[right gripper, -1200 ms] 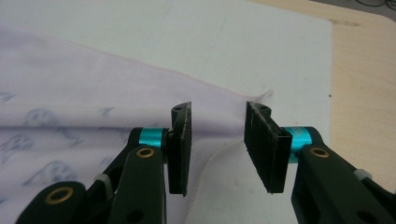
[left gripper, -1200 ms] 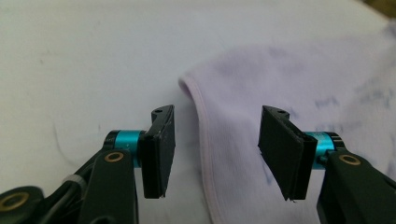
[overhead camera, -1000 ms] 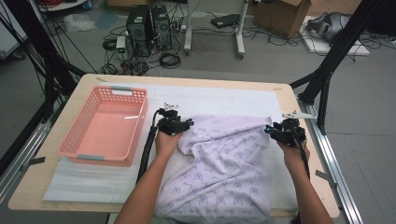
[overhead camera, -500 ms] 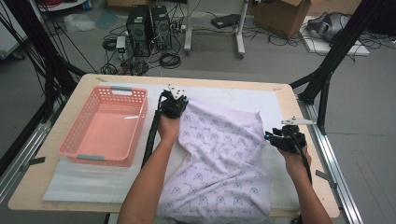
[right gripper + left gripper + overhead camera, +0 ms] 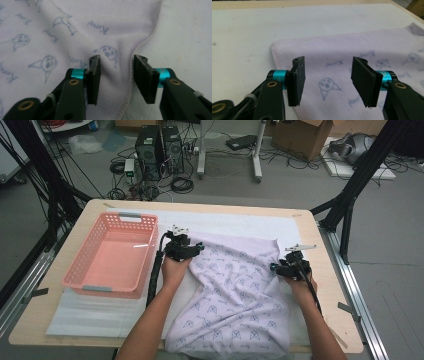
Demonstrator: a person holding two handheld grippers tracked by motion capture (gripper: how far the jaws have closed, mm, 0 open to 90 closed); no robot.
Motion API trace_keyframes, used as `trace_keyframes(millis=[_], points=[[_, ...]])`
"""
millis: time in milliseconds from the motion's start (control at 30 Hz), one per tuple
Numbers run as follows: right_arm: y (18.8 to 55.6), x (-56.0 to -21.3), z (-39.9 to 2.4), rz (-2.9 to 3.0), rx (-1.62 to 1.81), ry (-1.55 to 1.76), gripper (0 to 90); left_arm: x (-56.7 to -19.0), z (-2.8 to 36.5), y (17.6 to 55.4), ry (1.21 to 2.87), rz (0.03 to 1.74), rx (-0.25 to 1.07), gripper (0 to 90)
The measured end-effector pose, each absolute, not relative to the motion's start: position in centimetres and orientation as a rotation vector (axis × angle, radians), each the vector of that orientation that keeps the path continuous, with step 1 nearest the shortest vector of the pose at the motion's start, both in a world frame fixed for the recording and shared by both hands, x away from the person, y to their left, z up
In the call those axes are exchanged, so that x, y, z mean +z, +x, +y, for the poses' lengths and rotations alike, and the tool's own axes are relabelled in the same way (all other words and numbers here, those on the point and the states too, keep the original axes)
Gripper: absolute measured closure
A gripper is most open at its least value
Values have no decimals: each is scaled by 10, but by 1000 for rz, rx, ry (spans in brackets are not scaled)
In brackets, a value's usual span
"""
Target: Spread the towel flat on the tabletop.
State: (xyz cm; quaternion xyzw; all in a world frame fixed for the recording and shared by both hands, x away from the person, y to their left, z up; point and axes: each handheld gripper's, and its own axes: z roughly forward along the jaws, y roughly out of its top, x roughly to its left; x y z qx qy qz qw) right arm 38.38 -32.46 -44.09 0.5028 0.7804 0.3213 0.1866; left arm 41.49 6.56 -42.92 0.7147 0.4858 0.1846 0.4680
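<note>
lying across the middle and lower right of the high view, the pale lilac towel (image 5: 240, 295) is spreading over the white mat (image 5: 235, 222) on the counter (image 5: 65, 317), its near edge hanging toward the bottom of the frame. you are holding your left gripper (image 5: 186, 249) at the towel's upper left corner, near the middle of the high view, and its fingers (image 5: 297, 80) have just been opening again after a quick squeeze. in the left gripper view they are standing well apart, with nothing pinched; the towel's folded corner and a small printed face are lying on the mat below and beyond the gap, and bare mat is filling the upper left of that frame.

you are keeping your right gripper (image 5: 289, 267) at the towel's right edge, right of centre in the high view. in the right gripper view its fingers (image 5: 93, 80) are sitting partly open, astride a raised ridge of cloth beside the stitched hem. the hem is running down just inside the right-hand finger, and you cannot tell whether the pads are actually pressing on the fabric.

the pink basket (image 5: 112, 257) is sitting at the left of the high view, just beside your left forearm and apart from the towel.
</note>
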Motion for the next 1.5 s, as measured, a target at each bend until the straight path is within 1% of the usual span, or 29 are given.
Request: trace_keyframes(millis=[33, 67, 100, 133, 233, 267, 300, 333, 433, 567, 633, 700, 733, 767, 833, 900, 967, 1067, 1133, 1167, 1200, 1233, 1267, 1300, 1333, 1367, 1400, 1433, 1500], points=[[386, -440, -323, 2218, 903, 1380, 815, -430, 65, 412, 1753, 1186, 441, 435], [389, -439, -321, 2252, 906, 1345, 845, -431, 65, 408, 1754, 1196, 441, 409], [393, -437, -319, 2258, 870, 1325, 853, -432, 65, 405, 1743, 1209, 442, 374], [397, -435, -319, 2232, 831, 1323, 855, -433, 65, 401, 1745, 1205, 429, 363], [410, -426, -329, 2028, 856, 1375, 850, -434, 63, 394, 1796, 1207, 363, 356], [412, -422, -332, 1942, 895, 1426, 831, -434, 60, 391, 1820, 1200, 326, 350], [413, -419, -334, 1884, 944, 1474, 812, -433, 57, 389, 1856, 1194, 309, 366], [413, -418, -334, 1860, 974, 1508, 738, -432, 54, 387, 1892, 1181, 304, 387], [408, -415, -328, 1909, 982, 1480, 634, -433, 45, 381, 1943, 1132, 274, 394], [389, -403, -325, 1938, 1006, 1388, 606, -441, 33, 379, 1976, 1137, 269, 389], [378, -399, -328, 1948, 1027, 1349, 605, -446, 29, 375, 1965, 1126, 325, 400], [368, -397, -331, 1964, 1057, 1340, 605, -449, 26, 370, 1971, 1120, 424, 463], [363, -397, -333, 1974, 1064, 1332, 605, -450, 25, 367, 1998, 1093, 500, 536], [359, -397, -335, 1992, 1078, 1330, 595, -451, 26, 366, 2001, 1069, 526, 621], [353, -400, -337, 2044, 1119, 1338, 558, -449, 31, 366, 2028, 1055, 569, 870], [346, -405, -337, 2105, 1134, 1344, 527, -449, 39, 371, 1984, 1121, 567, 880], [338, -410, -335, 2138, 1126, 1325, 517, -447, 51, 377, 1924, 1178, 622, 881], [325, -420, -334, 2177, 1136, 1339, 491, -441, 76, 386, 1807, 1247, 645, 880], [318, -428, -332, 2193, 1131, 1361, 471, -439, 86, 386, 1744, 1244, 607, 858], [316, -432, -330, 2208, 1117, 1357, 470, -438, 89, 385, 1737, 1236, 601, 773], [315, -436, -328, 2221, 1093, 1349, 465, -437, 90, 384, 1731, 1240, 572, 643], [316, -439, -326, 2233, 1086, 1354, 465, -436, 92, 383, 1731, 1230, 533, 541], [318, -443, -323, 2253, 1077, 1356, 464, -435, 93, 380, 1731, 1220, 501, 498], [320, -446, -320, 2278, 1068, 1348, 459, -435, 95, 378, 1723, 1203, 483, 475], [321, -446, -316, 2273, 1045, 1313, 507, -434, 97, 375, 1715, 1192, 463, 463], [322, -445, -314, 2284, 1013, 1281, 581, -433, 99, 372, 1704, 1183, 451, 463], [325, -444, -313, 2292, 1004, 1266, 776, -432, 101, 369, 1689, 1178, 428, 455], [328, -443, -313, 2306, 1007, 1254, 858, -431, 103, 367, 1687, 1170, 409, 452], [334, -441, -313, 2231, 903, 1242, 867, -430, 103, 362, 1695, 1165, 393, 451]])
